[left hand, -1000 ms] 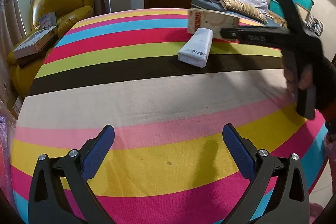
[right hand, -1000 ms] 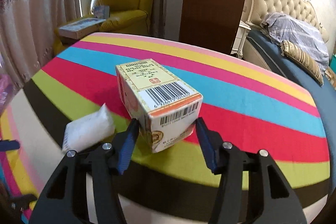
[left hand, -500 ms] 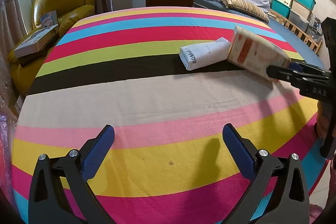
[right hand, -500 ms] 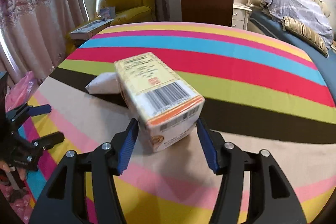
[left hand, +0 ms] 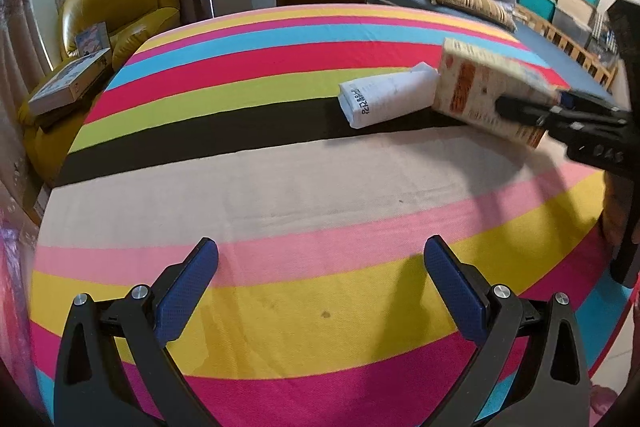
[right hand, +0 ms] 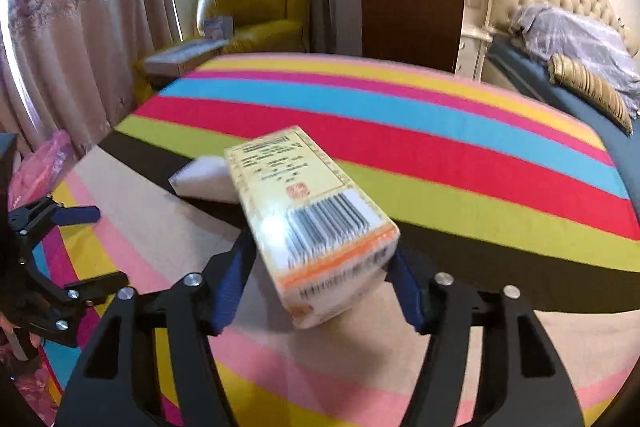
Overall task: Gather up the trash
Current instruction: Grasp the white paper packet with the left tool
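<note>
Right tool (right hand: 320, 267) clamped on box (right hand: 308, 211), held above striped surface (left hand: 280, 179); white packet (left hand: 384, 99) at 11 o'clock. Left tool (left hand: 320, 283) wide, near surface's edge.

Yellow armchair (left hand: 120, 7), bed (right hand: 580, 39), curtains (right hand: 80, 27)

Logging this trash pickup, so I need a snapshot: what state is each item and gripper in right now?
Box: held off the table, tilted, in the right gripper.
White packet: lying flat on the table, ungripped.
Right gripper: shut on the box.
Left gripper: open, empty, above the table.
</note>
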`<action>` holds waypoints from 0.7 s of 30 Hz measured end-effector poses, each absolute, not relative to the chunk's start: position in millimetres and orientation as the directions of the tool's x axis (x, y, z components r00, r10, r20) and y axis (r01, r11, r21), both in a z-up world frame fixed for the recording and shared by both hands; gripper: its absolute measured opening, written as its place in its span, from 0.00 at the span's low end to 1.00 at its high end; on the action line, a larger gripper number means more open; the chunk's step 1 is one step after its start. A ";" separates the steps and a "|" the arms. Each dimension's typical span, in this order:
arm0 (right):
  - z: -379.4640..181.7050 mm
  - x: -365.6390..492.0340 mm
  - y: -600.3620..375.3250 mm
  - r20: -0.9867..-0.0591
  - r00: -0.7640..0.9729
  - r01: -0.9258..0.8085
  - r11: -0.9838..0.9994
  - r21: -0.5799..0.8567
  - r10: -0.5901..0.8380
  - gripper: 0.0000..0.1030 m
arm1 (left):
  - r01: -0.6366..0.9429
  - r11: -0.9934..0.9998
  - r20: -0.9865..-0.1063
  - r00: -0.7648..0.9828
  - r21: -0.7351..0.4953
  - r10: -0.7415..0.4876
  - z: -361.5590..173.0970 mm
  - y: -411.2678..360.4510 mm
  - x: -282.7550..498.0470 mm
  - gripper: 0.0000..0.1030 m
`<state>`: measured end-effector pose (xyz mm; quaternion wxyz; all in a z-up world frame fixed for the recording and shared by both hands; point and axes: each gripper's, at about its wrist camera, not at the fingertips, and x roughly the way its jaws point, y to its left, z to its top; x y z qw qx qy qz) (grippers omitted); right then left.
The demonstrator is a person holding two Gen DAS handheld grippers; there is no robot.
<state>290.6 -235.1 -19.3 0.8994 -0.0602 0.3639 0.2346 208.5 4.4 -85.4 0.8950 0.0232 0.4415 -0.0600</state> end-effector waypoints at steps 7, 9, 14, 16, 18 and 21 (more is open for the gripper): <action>-13.5 289.3 -260.7 -0.646 0.726 -0.271 0.962 0.048 0.237 0.55 | 0.208 0.972 -0.780 0.624 0.111 -0.044 -77.5 -20.3 249.3 0.94; -14.0 289.4 -267.8 -0.641 0.730 -0.246 0.966 0.076 0.236 0.55 | 0.223 0.965 -0.773 0.634 0.141 -0.034 -78.0 -26.0 264.7 0.94; -17.2 290.5 -279.2 -0.640 0.727 -0.217 0.968 0.128 0.248 0.55 | 0.270 0.953 -0.759 0.647 0.139 -0.073 -72.1 -39.7 292.6 0.88; -18.9 290.4 -280.3 -0.641 0.727 -0.217 0.968 0.128 0.247 0.56 | 0.293 0.947 -0.764 0.638 0.131 -0.092 -72.8 -45.4 297.2 0.79; -19.3 289.1 -279.9 -0.640 0.728 -0.223 0.968 0.118 0.246 0.56 | 0.312 0.942 -0.769 0.630 0.122 -0.109 -75.5 -52.0 298.6 0.66; -18.5 287.1 -275.9 -0.638 0.733 -0.229 0.969 0.097 0.237 0.56 | 0.300 0.945 -0.752 0.651 0.127 -0.105 -75.6 -58.8 291.3 0.41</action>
